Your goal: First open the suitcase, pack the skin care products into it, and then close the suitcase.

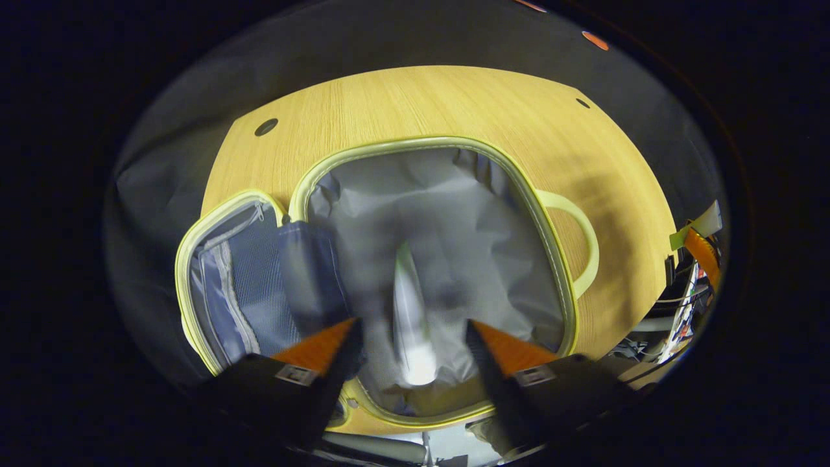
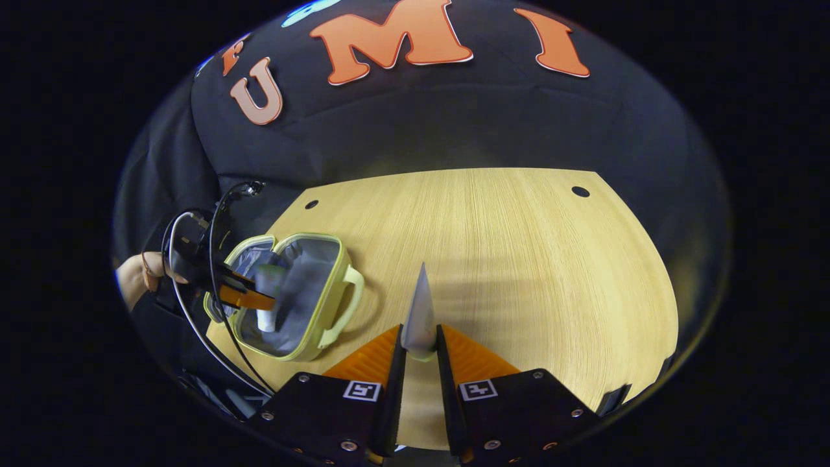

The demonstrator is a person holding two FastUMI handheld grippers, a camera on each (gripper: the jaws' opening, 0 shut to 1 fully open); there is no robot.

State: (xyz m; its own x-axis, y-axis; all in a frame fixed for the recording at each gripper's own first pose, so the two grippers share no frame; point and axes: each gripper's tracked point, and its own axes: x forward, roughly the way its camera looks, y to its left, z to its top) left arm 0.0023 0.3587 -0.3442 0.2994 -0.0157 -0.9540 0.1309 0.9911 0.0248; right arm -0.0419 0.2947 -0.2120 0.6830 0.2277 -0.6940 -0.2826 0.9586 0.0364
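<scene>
open suitcase (image 1: 441, 194) on the wooden table (image 1: 402, 104), one tube inside, another held.
the left gripper (image 1: 412, 337) hangs with jaws spread over the crinkled grey lining, where a blurred white tube (image 1: 412, 324) lies, near the table's left edge. the right gripper (image 2: 420, 353) pinches a flat, tapering silver tube (image 2: 420, 311) above bare woodgrain; the pale-green zip rim and looped handle (image 1: 580, 240) show.
</scene>
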